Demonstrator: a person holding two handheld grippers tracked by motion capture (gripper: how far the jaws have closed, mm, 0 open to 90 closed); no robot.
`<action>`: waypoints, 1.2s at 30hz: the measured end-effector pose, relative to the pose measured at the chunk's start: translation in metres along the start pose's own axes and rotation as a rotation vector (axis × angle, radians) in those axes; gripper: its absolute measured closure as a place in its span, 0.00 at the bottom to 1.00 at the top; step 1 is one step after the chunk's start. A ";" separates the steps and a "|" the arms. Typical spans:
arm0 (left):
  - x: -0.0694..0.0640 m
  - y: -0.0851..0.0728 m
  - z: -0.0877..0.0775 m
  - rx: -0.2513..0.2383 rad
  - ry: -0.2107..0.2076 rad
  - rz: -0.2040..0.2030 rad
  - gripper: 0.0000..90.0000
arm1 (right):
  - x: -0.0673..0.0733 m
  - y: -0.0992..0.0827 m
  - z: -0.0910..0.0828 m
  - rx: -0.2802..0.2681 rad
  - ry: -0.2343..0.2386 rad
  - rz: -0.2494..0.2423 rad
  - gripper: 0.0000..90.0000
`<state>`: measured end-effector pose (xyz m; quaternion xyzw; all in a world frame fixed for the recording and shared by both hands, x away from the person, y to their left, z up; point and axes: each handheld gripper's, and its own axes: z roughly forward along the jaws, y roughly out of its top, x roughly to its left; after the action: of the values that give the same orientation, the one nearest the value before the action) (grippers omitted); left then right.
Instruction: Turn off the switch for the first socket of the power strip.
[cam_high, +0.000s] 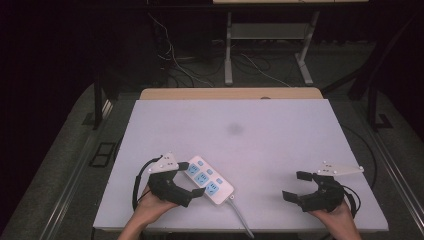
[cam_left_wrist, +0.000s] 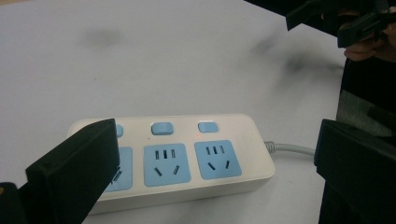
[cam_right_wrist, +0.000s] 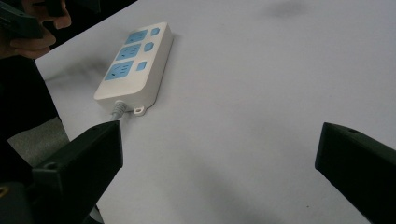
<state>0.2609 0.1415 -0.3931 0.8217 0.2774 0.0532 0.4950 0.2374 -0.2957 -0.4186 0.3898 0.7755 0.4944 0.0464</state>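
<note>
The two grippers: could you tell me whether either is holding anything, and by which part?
Nothing is held. The left gripper is open, jaws straddling the power strip without closing on it. The right gripper is open over bare table.

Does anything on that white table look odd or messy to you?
Little stands out. The power strip lies at an angle rather than square to the table edge, its cable trailing off the near side. A faint dark smudge marks the middle of the tabletop. Nothing looks spilled or broken.
</note>
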 end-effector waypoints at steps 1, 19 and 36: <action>0.000 0.001 0.001 0.006 -0.004 0.003 0.00 | 0.000 0.000 0.000 0.001 0.000 -0.001 0.01; -0.001 0.017 0.023 0.100 -0.037 0.055 0.00 | 0.001 -0.001 0.002 0.016 0.006 -0.010 0.01; -0.004 0.033 0.042 0.194 -0.069 0.109 0.00 | 0.001 -0.001 0.003 0.031 0.010 -0.015 0.01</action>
<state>0.2859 0.0949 -0.3859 0.8809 0.2191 0.0248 0.4187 0.2372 -0.2926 -0.4211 0.3821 0.7863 0.4838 0.0403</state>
